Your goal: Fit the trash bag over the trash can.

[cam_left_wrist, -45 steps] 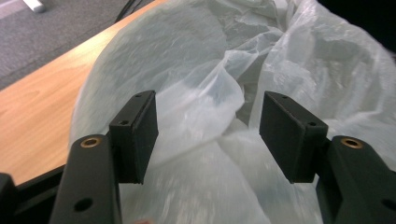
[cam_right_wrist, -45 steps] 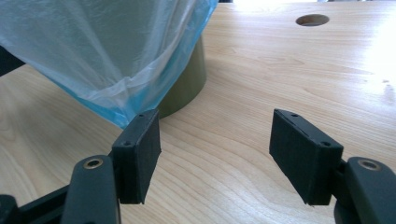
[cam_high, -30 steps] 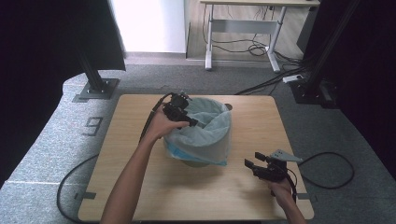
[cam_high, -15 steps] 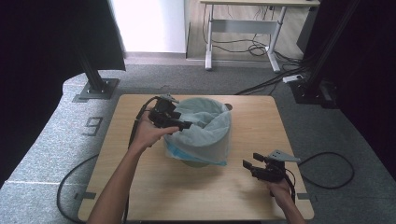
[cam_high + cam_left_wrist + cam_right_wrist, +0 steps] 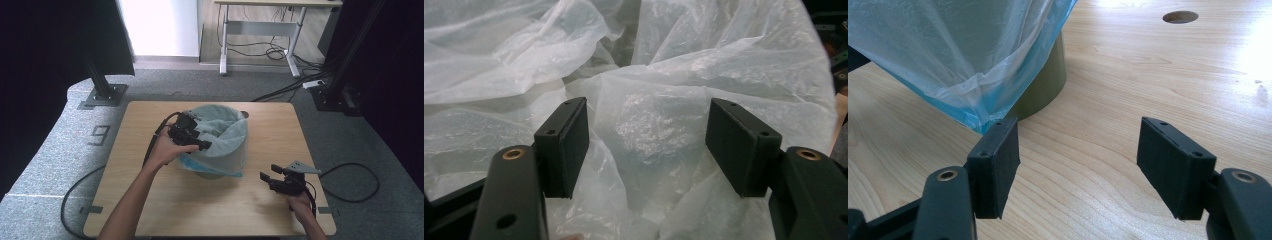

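Note:
A round olive bin (image 5: 210,172) lined with a pale blue plastic bag (image 5: 222,137) stands mid-table; the bag's edge drapes over the rim and down the outside. My left gripper (image 5: 204,145) hovers at the bin's near-left rim, pointing into it. In the left gripper view this left gripper (image 5: 649,150) is open, with crumpled bag plastic (image 5: 659,100) ahead of and between the jaws. My right gripper (image 5: 266,178) rests low on the table, right of the bin. Its own view shows the right gripper (image 5: 1078,165) open and holding nothing, facing the bin's base (image 5: 1045,85) and the hanging bag edge (image 5: 963,50).
The wooden table (image 5: 150,210) has a small round hole (image 5: 1180,16) beyond the bin. Cables trail off both grippers, one to the left (image 5: 150,145) and one to the right (image 5: 350,185). Black stand posts (image 5: 100,75) and a desk frame stand on the floor behind.
My left gripper drew back to the left from the bin's far rim, then came toward the near-left rim and lower. The right gripper stayed almost still.

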Motion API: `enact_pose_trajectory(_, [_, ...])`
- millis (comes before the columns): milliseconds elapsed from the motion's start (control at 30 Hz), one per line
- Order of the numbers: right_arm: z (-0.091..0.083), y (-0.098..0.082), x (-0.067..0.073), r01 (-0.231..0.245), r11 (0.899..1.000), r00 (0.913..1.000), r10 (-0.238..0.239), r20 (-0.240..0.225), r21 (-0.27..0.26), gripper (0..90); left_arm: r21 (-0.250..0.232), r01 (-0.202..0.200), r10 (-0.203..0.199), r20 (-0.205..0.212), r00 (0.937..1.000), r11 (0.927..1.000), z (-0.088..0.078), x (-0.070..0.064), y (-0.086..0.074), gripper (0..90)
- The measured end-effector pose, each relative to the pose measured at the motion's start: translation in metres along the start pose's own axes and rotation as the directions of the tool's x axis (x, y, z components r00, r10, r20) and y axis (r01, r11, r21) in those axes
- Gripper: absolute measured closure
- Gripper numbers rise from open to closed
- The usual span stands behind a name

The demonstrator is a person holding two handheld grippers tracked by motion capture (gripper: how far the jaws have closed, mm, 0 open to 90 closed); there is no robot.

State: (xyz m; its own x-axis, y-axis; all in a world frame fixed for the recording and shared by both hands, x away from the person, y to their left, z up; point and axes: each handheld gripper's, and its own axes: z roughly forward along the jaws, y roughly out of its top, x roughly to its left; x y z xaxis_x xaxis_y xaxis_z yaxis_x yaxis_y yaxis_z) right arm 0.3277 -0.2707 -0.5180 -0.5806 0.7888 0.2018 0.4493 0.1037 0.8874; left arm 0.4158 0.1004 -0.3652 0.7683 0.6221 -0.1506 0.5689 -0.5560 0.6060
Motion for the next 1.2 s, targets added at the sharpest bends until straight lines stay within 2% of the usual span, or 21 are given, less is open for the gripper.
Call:
enact_pose_trajectory(233, [0.000,0.000,0.000,-0.001,1.000,1.0000,0.001,0.004,0.001,32.5,-0.002,0.003,-0.003,-0.005,1.0000,1.0000,0.001,0.000,-0.001,33.7])
enact_pose_trajectory(300, [0.000,-0.001,0.000,0.002,1.000,1.0000,-0.002,0.005,0.006,32.4,-0.036,0.001,-0.002,-0.010,0.9999,0.9994,-0.003,-0.002,-0.003,33.5])
enact_pose_trajectory(333, [0.000,-0.001,0.000,0.002,1.000,1.0000,-0.002,0.005,0.006,32.4,-0.036,0.001,-0.002,-0.010,0.9999,0.9994,-0.003,-0.002,-0.003,33.6])
enact_pose_trajectory(400, [0.000,-0.001,-0.001,0.000,1.000,1.0000,0.000,0.007,0.004,32.4,-0.082,-0.002,0.002,-0.003,1.0000,0.9966,-0.011,-0.004,-0.005,33.6])
enact_pose_trajectory(433, [0.000,-0.001,-0.001,0.000,1.000,1.0000,0.000,0.008,0.004,32.4,-0.082,-0.002,0.002,-0.003,1.0000,0.9966,-0.011,-0.004,-0.005,33.5])
enact_pose_trajectory(467, [0.000,-0.001,-0.001,0.000,1.000,1.0000,0.000,0.007,0.006,32.5,-0.113,-0.007,0.006,-0.005,1.0000,0.9936,-0.017,-0.005,-0.008,33.5])
enact_pose_trajectory(633, [0.000,-0.001,0.000,0.003,1.000,1.0000,-0.003,0.008,0.006,32.4,-0.178,-0.016,0.016,-0.001,0.9999,0.9838,-0.033,-0.007,-0.015,33.5])
enact_pose_trajectory(767, [0.000,-0.001,0.000,0.003,1.000,1.0000,-0.003,0.009,0.007,32.4,-0.207,-0.021,0.020,-0.006,0.9998,0.9782,-0.043,-0.009,-0.022,33.4])
enact_pose_trajectory(900, [0.000,-0.001,-0.001,0.002,1.000,0.9999,-0.002,0.011,0.008,32.4,-0.245,-0.033,0.027,-0.028,0.9992,0.9690,-0.057,-0.013,-0.037,33.2])
enact_pose_trajectory(1067, [0.000,-0.002,-0.002,0.004,1.000,0.9999,-0.004,0.015,0.011,32.3,-0.302,-0.035,0.024,-0.038,0.9990,0.9528,-0.070,-0.016,-0.059,33.3])
enact_pose_trajectory(1100, [0.000,-0.002,-0.002,0.004,1.000,0.9999,-0.004,0.015,0.011,32.3,-0.302,-0.035,0.024,-0.038,0.9990,0.9528,-0.070,-0.016,-0.059,33.3])
enact_pose_trajectory(1133, [0.000,-0.002,-0.002,0.003,1.000,0.9999,-0.003,0.017,0.011,32.3,-0.318,-0.034,0.024,-0.036,0.9991,0.9476,-0.074,-0.016,-0.068,33.3])
enact_pose_trajectory(1200, [0.000,-0.002,-0.002,0.003,1.000,0.9999,-0.003,0.017,0.012,32.3,-0.325,-0.033,0.023,-0.035,0.9991,0.9453,-0.075,-0.017,-0.071,33.2])
